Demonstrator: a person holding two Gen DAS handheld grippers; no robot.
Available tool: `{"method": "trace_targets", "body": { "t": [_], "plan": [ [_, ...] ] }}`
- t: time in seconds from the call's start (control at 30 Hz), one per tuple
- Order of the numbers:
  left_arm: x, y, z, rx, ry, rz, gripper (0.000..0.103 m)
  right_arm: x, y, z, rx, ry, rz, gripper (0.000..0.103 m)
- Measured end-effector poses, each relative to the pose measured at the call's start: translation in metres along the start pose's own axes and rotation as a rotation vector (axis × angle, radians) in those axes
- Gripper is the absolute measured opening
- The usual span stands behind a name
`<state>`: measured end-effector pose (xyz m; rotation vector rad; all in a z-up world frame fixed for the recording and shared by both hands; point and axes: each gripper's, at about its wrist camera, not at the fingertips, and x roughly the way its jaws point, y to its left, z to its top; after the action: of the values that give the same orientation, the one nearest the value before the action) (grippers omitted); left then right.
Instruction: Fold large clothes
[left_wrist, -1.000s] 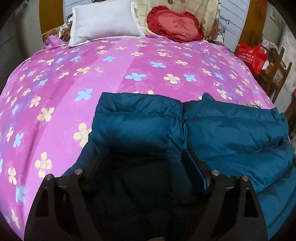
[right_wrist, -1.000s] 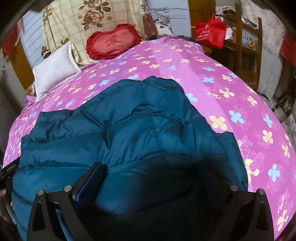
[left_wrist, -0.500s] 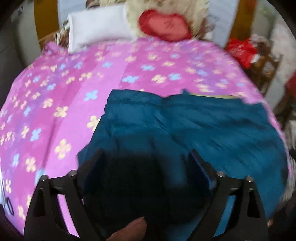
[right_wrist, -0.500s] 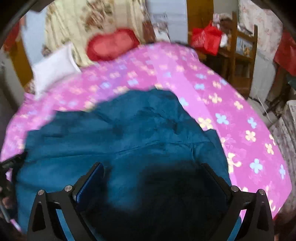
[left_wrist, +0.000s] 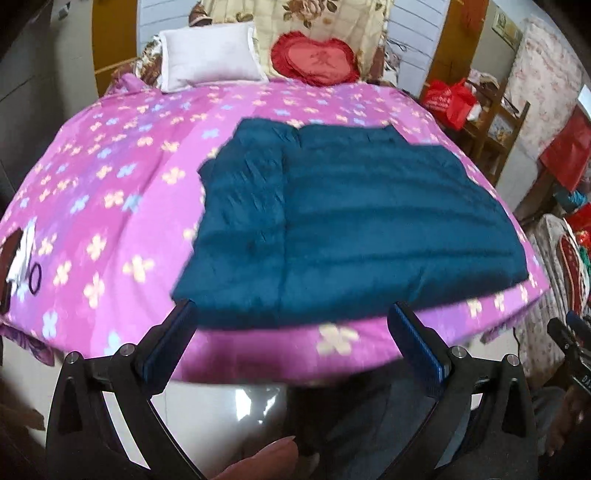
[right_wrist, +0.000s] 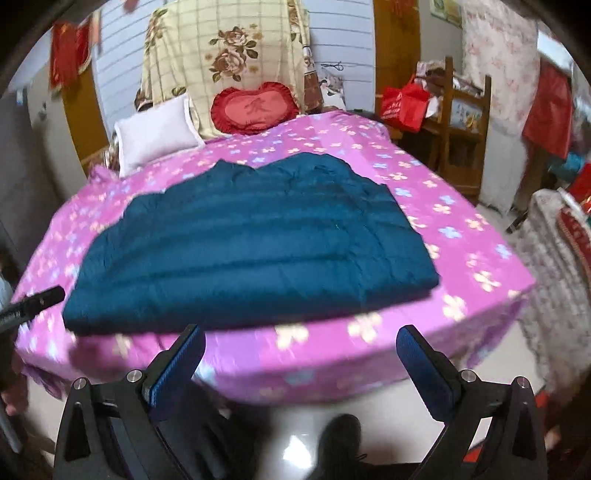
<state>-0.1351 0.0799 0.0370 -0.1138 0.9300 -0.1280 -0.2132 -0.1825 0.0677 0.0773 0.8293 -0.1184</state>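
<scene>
A dark teal puffer jacket (left_wrist: 343, 225) lies folded flat on the pink flowered bed cover (left_wrist: 110, 206), near the bed's front edge. It also shows in the right wrist view (right_wrist: 251, 243). My left gripper (left_wrist: 291, 325) is open and empty, held off the bed's front edge, clear of the jacket. My right gripper (right_wrist: 301, 343) is open and empty too, in front of the bed and apart from the jacket.
A white pillow (left_wrist: 208, 55) and a red heart cushion (left_wrist: 316, 61) lie at the head of the bed. A red bag (right_wrist: 404, 105) and a wooden chair (right_wrist: 465, 129) stand at the right. Small items (left_wrist: 22, 258) lie at the bed's left edge. The white floor (right_wrist: 295, 443) is below.
Both grippers have pulled back from over the jacket to beyond the bed's front edge. The jacket now lies flat and free, with the whole bed in view.
</scene>
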Motion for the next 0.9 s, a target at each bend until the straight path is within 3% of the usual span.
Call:
{"method": "trace_targets", "body": {
  "t": [0.33, 0.9],
  "plan": [
    [-0.023, -0.016, -0.019, 0.010, -0.046, -0.026, 0.103, -0.043, -0.023, -0.015, 0.084, -0.072, -0.093, 0.102],
    [-0.034, -0.021, -0.024, 0.024, -0.071, -0.004, 0.103, -0.052, -0.016, -0.024, 0.062, -0.070, -0.081, 0.102]
  ]
}}
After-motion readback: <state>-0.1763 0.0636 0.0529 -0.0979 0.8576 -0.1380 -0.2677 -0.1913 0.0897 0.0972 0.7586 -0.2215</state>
